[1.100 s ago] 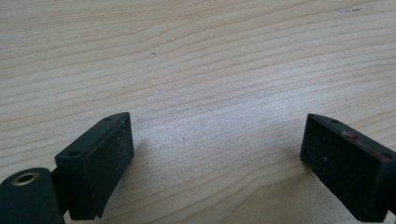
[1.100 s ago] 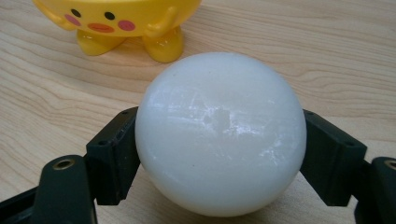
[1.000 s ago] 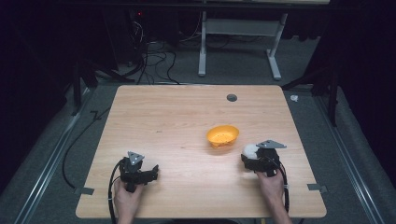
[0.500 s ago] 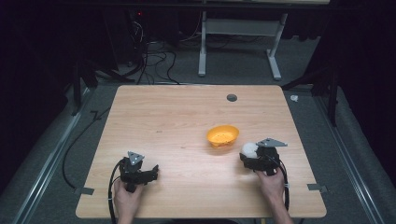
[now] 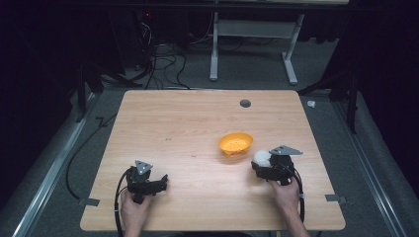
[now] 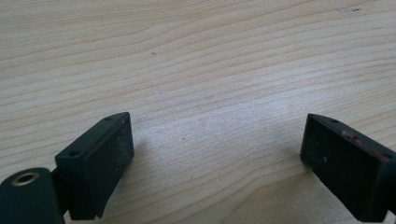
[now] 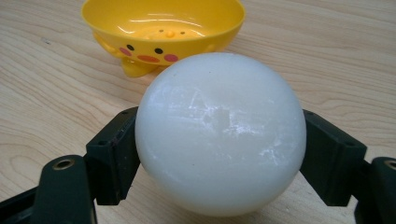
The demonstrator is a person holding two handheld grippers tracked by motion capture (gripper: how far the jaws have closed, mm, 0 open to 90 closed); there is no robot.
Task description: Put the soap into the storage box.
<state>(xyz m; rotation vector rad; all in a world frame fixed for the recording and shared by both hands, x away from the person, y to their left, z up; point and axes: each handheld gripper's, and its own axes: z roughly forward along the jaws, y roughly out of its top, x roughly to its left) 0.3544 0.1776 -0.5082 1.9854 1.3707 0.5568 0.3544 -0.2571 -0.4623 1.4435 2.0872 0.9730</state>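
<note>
A white ball (image 7: 220, 133) sits between the jaws of my right gripper (image 5: 261, 163), which is shut on it at the table's right front. The ball (image 5: 261, 158) shows white at the gripper's front in the high view. Just beyond it stands a yellow bowl with a duck face (image 7: 163, 28), empty and upright, a short way off toward the table's middle (image 5: 235, 143). My left gripper (image 5: 160, 183) rests near the front left of the table, held by a hand. Its jaws stand wide apart over bare wood (image 6: 210, 130), nothing between them.
The wooden table (image 5: 173, 128) has a round dark grommet (image 5: 245, 103) near its far edge. Cables trail from both grippers toward the front edge. A metal stand (image 5: 252, 44) and loose cables lie on the floor beyond the table.
My right gripper with the white ball has crept slightly left and toward the yellow bowl. The left gripper has stayed put.
</note>
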